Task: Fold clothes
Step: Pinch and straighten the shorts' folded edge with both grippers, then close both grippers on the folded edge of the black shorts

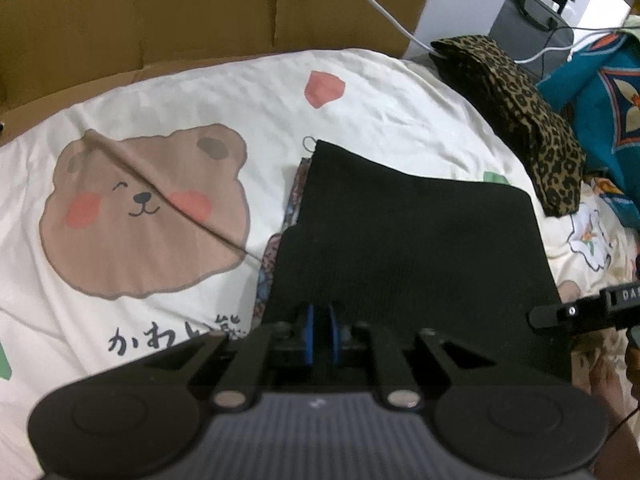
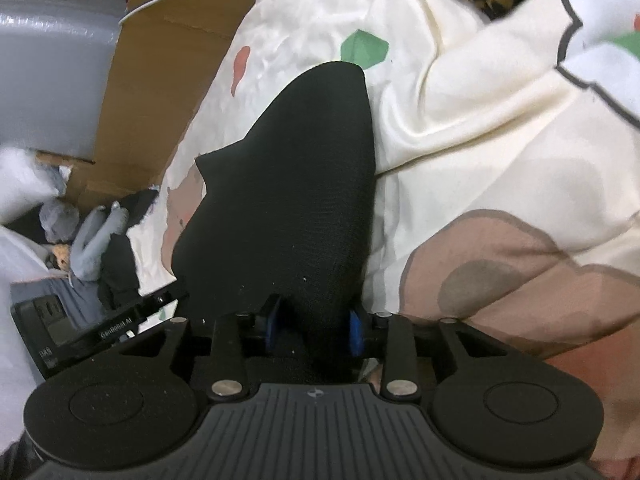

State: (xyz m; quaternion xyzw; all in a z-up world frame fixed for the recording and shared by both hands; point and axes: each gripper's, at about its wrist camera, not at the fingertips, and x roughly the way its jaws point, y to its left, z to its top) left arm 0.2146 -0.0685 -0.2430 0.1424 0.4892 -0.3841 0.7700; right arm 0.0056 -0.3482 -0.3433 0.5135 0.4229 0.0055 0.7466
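A black knit garment [image 1: 408,240] lies partly folded on a cream bedsheet [image 1: 168,92] printed with a brown bear. A patterned fabric edge [image 1: 296,196] peeks out under its left side. My left gripper [image 1: 320,334] is shut on the garment's near edge, blue pads close together. In the right wrist view the same black garment [image 2: 288,192] rises in a hump from my right gripper [image 2: 314,330], whose blue pads are clamped on a thick bunch of it. The right gripper's side [image 1: 576,312] shows at the right edge of the left wrist view.
A folded leopard-print cloth [image 1: 528,120] lies at the sheet's far right, beside a teal patterned fabric [image 1: 600,92]. A cardboard panel [image 1: 208,12] stands behind the bed, with a white cable [image 1: 380,8] across it. Loose clothes and bags [image 2: 92,236] sit at the left of the right wrist view.
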